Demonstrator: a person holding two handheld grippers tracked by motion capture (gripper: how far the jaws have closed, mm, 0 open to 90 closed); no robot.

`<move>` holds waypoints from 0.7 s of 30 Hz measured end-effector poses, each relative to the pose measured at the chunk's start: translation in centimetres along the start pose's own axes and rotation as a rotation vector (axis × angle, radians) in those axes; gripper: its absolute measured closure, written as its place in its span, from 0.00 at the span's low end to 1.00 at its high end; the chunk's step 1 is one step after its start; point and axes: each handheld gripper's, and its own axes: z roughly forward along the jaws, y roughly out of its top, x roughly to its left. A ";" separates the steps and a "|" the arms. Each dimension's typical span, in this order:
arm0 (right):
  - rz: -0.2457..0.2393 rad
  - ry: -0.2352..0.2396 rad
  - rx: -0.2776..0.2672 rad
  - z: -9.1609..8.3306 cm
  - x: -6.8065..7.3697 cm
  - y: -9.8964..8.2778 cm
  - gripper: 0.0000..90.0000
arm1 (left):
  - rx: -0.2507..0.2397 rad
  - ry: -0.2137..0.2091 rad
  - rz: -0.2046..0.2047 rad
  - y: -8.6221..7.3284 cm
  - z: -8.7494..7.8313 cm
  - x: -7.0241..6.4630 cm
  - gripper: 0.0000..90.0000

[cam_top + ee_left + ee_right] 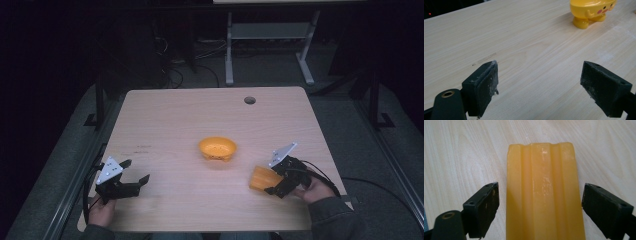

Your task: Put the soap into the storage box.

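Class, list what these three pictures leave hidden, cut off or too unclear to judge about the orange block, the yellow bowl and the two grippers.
- Orange block: its near end is cut off by the bottom edge of the right gripper view; whether the jaws touch it is unclear.
- Yellow bowl: its top is cut off by the left gripper view's upper edge.
- Bowl's contents: too small in the high view.

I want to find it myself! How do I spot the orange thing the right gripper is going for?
Look at the wooden table, near its front right corner. Between the right gripper's open jaws lies an orange block with ridges along its length, unlike the round yellow bowl in the middle.
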 end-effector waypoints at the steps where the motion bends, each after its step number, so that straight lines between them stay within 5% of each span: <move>1: 0.000 0.000 0.000 0.0 0.0 0.0 0.16 | 0.000 0.000 0.000 0.0 0.0 0.0 0.16; 21: 0.004 0.014 0.044 2.0 -0.3 -0.2 0.18 | 0.001 -0.002 -0.001 0.0 0.0 0.0 0.16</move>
